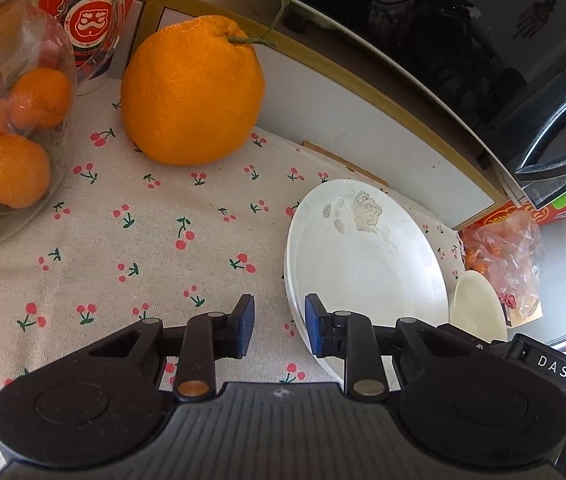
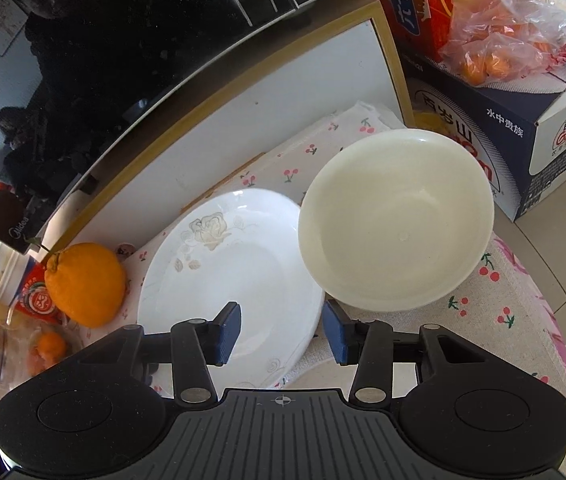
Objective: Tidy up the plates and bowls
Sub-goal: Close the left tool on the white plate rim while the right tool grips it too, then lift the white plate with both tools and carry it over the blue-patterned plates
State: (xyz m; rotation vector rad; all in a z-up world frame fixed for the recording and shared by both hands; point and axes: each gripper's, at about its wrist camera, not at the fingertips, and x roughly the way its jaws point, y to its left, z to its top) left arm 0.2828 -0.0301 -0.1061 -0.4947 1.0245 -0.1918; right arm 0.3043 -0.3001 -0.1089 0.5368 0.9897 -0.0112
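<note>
Right wrist view shows the right gripper (image 2: 279, 334) spread, nothing between its blue pads, hovering over the near rim of the white plate (image 2: 227, 272). The plate, printed with a pale rose, lies on the cherry-print tablecloth (image 2: 523, 308). A cream bowl (image 2: 397, 220) sits just right of it, its left edge seeming to overlap the plate's rim, though I cannot tell whether they touch. A large orange (image 2: 87, 284) stands to the plate's left, and a boxed carton (image 2: 523, 120) lies far right.

From the left wrist camera, the left gripper (image 1: 279, 330) has its jaws partly apart and empty; its right pad is over the plate's near-left rim, its left pad over bare cloth. No earlier picture tells whether a pinch is under way.

The step in hand looks like taking the plate or bowl by the rim to stack them. To do it well, one pad should slide under the rim and one above before squeezing, with the grip square to the edge. Thin, glossy crockery may slip, so lift slowly and keep it level.
</note>
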